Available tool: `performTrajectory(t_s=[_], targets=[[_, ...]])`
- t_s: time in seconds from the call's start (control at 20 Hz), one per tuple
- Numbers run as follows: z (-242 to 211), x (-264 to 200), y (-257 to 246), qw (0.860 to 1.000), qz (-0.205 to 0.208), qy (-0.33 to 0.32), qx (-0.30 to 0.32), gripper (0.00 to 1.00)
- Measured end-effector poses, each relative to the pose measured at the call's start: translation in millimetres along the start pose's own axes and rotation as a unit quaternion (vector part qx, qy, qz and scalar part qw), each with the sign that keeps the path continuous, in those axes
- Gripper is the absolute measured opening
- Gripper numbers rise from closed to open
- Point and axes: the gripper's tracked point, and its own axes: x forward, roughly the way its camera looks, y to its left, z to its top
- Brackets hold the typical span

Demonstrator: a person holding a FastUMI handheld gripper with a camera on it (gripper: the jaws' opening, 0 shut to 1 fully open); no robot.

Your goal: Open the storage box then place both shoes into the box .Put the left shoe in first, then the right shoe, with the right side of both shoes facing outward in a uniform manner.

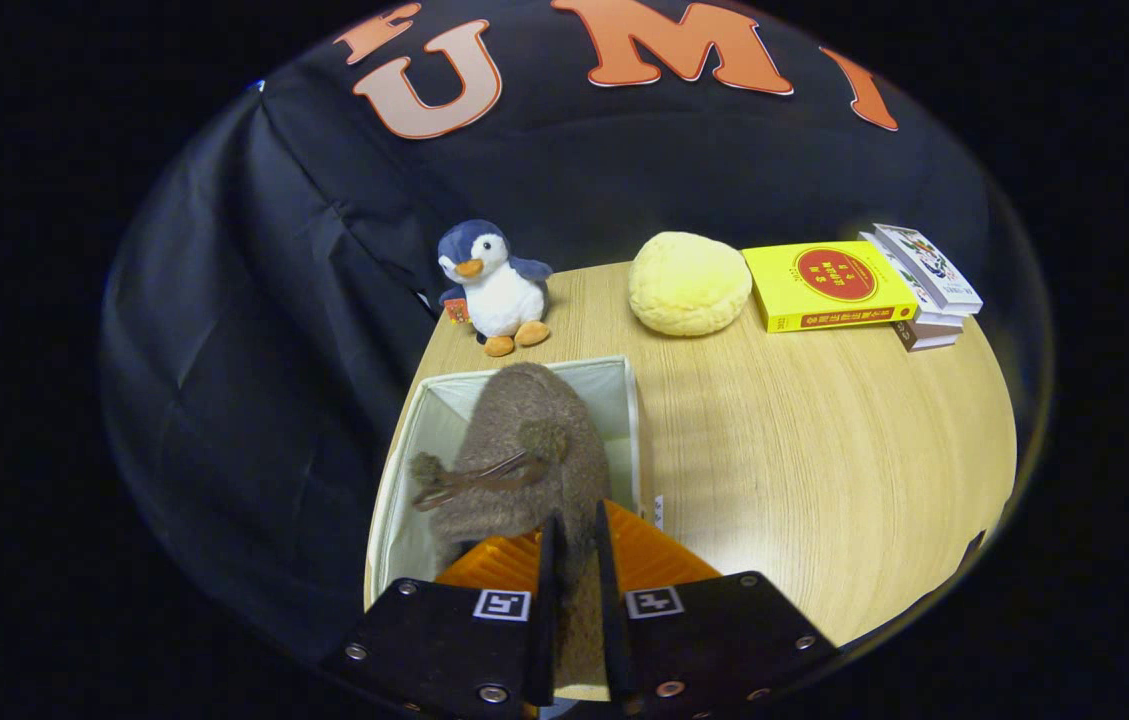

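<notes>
A brown furry shoe (524, 450) with a small bow and pompoms on its top hangs over the open white storage box (632, 400), toe pointing away from me. My gripper (574, 535) is shut on the shoe's heel edge, both fingers pressing on the thin brown rim between them. The box stands at the near left corner of the wooden table (804, 440); its inside is mostly hidden behind the shoe, so I cannot tell whether another shoe lies in it.
Beyond the box, a plush penguin (496, 285) stands at the table's far left. A round yellow cushion (689, 283) lies at the back, with a yellow book (829, 285) and a stack of books (924, 285) to its right. Black cloth walls the booth.
</notes>
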Motion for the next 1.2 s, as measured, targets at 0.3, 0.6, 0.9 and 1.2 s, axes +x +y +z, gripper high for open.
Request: performTrajectory(t_s=[0.3,0.6,0.9,1.2], targets=[[35.2,-49.4,1.2,0.997,0.043,-0.068,-0.016,0.56],[91.2,-127.3,-62.9,0.976,0.041,-0.208,-0.053,0.85],[136.1,-233.0,-137.9,0.949,0.059,-0.31,-0.031,0.93],[155.1,-305.9,-245.0,0.912,-0.001,-0.402,-0.079,0.97]])
